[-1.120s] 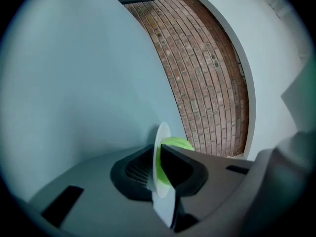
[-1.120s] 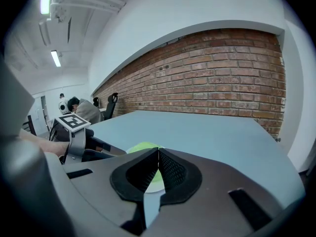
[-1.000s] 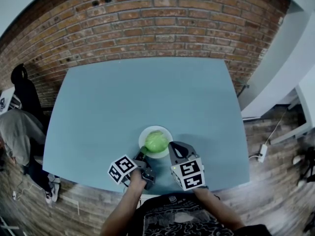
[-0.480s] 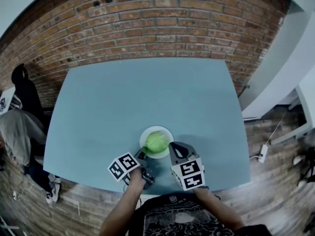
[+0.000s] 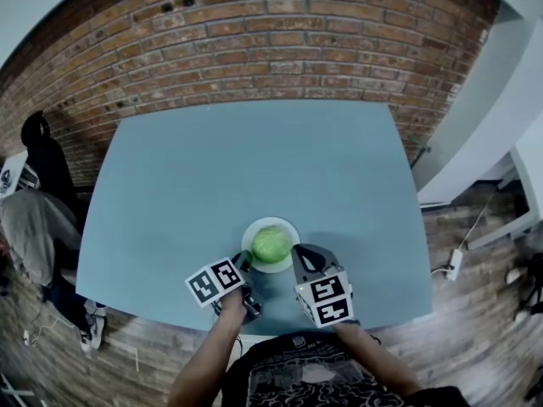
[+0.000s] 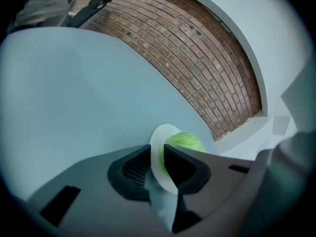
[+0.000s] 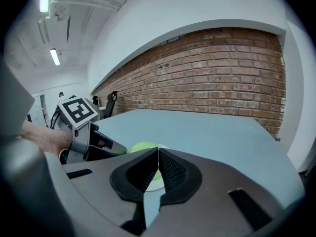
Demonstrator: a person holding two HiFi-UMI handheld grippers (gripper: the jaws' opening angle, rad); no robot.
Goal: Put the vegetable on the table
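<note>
1. While the vegetable [image 5: 271, 245] lies on the plate [image 5: 291, 235] and not on the bare table [image 5: 212, 168], we enter the task as unfinished. Item: round, pale green, near the table's front edge, between the two grippers.
2. Left gripper [image 6: 157, 150]: jaws pinching the plate's near rim, one on each face of it. The vegetable sits just beyond the tips, and we see no jaw touching it.
3. Right gripper [image 7: 158, 154]: jaws pressed together with nothing between them. It stands just beside the plate on the right, tips toward it.
4. Plate: white and small. We cannot tell whether it rests on the table or is raised a little.
5. Done, in our judgement: the plate is secured by the left gripper.
6. Left to do, in our judgement: move the vegetable off the plate onto the table. That means either tipping the plate or spreading the right jaws to lift the vegetable across, then letting go.
</note>
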